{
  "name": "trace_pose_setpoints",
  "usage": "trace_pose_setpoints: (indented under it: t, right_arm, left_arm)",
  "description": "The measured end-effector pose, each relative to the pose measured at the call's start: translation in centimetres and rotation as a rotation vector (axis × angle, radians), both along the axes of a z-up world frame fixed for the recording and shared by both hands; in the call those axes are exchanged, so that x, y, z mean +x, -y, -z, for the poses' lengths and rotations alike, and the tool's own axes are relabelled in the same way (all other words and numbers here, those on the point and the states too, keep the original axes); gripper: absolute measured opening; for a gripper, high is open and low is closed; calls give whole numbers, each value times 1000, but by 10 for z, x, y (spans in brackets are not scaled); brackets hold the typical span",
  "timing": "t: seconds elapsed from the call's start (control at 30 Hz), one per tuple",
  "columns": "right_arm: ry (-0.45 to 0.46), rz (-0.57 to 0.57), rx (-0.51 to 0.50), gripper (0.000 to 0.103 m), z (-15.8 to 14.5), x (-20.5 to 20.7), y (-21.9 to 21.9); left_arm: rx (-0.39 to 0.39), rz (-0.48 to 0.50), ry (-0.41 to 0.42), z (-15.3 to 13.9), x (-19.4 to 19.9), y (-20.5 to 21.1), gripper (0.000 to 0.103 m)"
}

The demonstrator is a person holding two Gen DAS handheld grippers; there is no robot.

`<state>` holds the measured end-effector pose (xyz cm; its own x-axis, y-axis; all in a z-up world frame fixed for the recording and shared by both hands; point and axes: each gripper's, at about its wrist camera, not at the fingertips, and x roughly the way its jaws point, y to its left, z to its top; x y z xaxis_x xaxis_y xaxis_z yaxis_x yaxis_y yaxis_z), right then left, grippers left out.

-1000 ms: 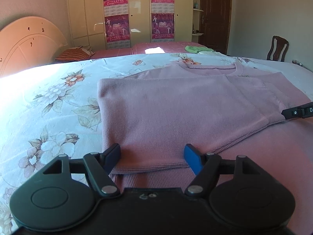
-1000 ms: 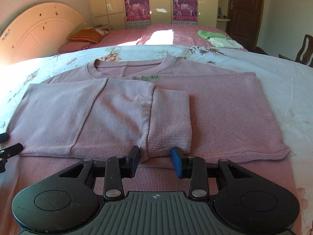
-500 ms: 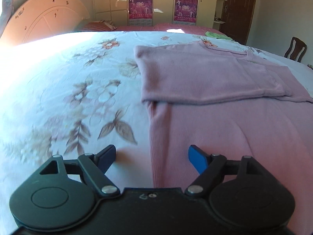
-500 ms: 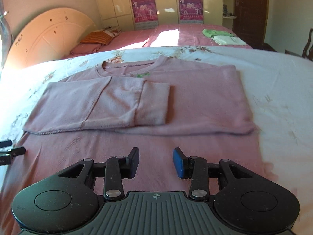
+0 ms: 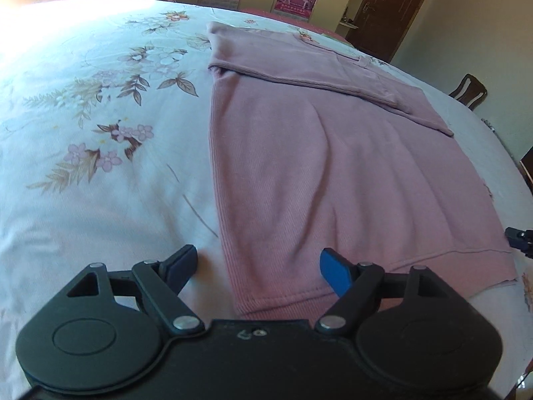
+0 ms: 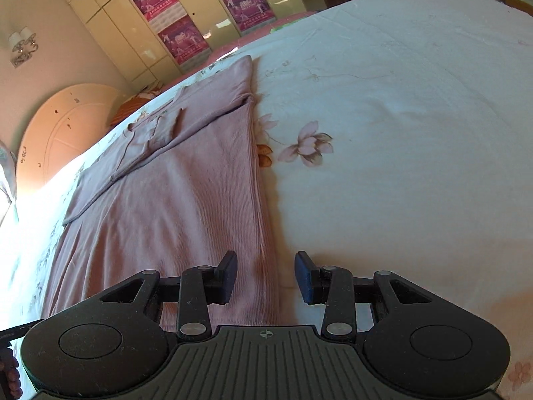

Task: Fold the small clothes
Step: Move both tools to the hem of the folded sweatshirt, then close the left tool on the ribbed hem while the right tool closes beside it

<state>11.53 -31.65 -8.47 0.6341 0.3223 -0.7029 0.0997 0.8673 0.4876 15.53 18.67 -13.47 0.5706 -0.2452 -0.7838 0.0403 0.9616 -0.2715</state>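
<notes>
A pink knit sweater (image 5: 316, 153) lies flat on the floral bedspread (image 5: 100, 116), sleeves folded across its chest. My left gripper (image 5: 258, 266) is open, straddling the sweater's bottom left hem corner. In the right wrist view the sweater (image 6: 173, 206) runs away to the upper left. My right gripper (image 6: 266, 275) is open, its jaws either side of the sweater's right edge near the bottom hem corner. Neither gripper holds cloth. The tip of the right gripper (image 5: 519, 238) shows at the left wrist view's right edge.
The bed's headboard (image 6: 56, 126) and a wardrobe with pink posters (image 6: 186, 16) stand beyond the bed. A wooden chair (image 5: 468, 91) is at the far right. White bedspread (image 6: 399, 116) extends right of the sweater.
Both grippers have pulled back from the folded sleeves down to the sweater's bottom hem. The left went to the left corner, the right to the right corner. Both stayed open.
</notes>
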Motion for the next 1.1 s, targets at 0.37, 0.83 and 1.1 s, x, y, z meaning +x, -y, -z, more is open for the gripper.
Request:
trace_pose_setpoints:
  t: [0.37,0.83,1.1]
  right_arm:
    - [-37,-98,269,38,15,-18,10]
    - [-86,-142,435,38,31,5,26]
    - [-100,-163,499,38,34,-10,26]
  left_arm:
    - [-346,-75,20,13,-27,-11,77]
    - [-536,-82,22,33,-29,-34,55]
    - [-514,-116,26,35,-29,-32,42]
